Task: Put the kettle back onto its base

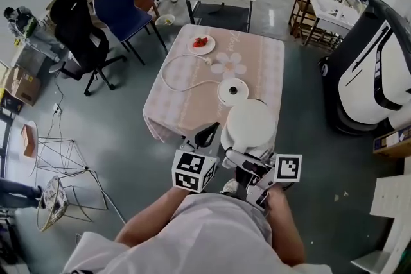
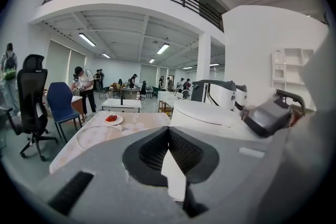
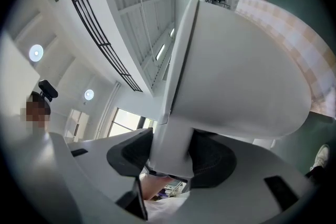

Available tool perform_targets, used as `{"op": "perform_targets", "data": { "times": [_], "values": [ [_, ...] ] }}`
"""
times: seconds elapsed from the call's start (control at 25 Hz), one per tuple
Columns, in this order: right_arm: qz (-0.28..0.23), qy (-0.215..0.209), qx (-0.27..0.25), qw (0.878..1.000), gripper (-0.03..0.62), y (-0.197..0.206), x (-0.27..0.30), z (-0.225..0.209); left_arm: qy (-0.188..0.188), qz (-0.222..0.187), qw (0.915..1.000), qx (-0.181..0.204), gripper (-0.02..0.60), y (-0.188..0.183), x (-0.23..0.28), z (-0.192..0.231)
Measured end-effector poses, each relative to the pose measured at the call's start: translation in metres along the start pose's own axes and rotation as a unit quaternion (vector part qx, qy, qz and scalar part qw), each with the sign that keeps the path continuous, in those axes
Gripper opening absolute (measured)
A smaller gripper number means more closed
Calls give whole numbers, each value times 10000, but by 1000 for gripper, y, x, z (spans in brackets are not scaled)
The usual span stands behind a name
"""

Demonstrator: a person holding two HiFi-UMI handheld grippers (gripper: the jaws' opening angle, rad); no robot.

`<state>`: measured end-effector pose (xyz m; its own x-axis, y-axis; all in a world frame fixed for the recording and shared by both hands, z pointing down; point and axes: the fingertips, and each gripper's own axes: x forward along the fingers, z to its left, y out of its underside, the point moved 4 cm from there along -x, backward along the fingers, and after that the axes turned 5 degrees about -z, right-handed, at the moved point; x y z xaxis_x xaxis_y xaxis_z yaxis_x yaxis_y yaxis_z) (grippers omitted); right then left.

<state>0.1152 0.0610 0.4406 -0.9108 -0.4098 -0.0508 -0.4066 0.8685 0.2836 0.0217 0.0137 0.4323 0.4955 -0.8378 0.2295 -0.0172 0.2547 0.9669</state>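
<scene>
- kettle (image 1: 249, 127): off the base (image 1: 232, 92), on the person's side of it. In the head view its rim lies just beside the base disc, which is fully exposed.
- It sits over the bench (image 1: 173, 106) edge on that side of the base. Can't tell whether its bottom touches the cloth.
- Orientation: upright, long axis vertical. The head view looks down on the domed lid, and the lid line reads level in the left gripper view (image 2: 207, 113).
- handle (image 3: 176, 134) points away from the base, toward the person. Spout direction can't be made out.
- right gripper (image 1: 247, 160): jaws clenched on the kettle handle, one pad on each side of it (image 3: 170, 157). The kettle body fills that view beyond the jaws (image 3: 236, 60).
- left gripper (image 1: 207, 136): just left of the kettle, also on the person's side of the base. Jaws are closed together with nothing between the pads (image 2: 169, 152), and it is not touching the kettle.
- cord (image 1: 168, 70) runs from the base and loops out to its left across the cloth.
- plate (image 1: 201, 43) with something red on it sits beyond the base, up and left, well apart from the kettle.
</scene>
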Motion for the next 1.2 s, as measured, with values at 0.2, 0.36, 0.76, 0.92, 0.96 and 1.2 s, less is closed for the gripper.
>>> {"op": "perform_targets", "data": {
  "times": [0.2, 0.36, 0.76, 0.92, 0.96, 1.2],
  "values": [
    [133, -102, 73, 9998, 189, -10, 1, -10, -253, 89, 9996, 46, 6, 2, 5, 7],
    [167, -95, 166, 9997, 187, -16, 6, -15, -328, 92, 9994, 56, 6, -1, 11, 13],
    [-28, -111, 96, 9999, 189, -46, 23, -21, -127, 99, 9998, -94, 6, -2, 48, 37],
    [-168, 16, 99, 9998, 189, -64, 36, -24, 63, 50, 9999, -127, 6, -10, 68, 51],
    [-193, 45, 71, 9998, 189, -69, 40, -25, 115, 41, 9998, -127, 6, -12, 73, 55],
    [-343, 184, -15, 9992, 189, -94, 62, -25, 392, 91, 9990, -214, 6, -17, 100, 77]
  ]
}}
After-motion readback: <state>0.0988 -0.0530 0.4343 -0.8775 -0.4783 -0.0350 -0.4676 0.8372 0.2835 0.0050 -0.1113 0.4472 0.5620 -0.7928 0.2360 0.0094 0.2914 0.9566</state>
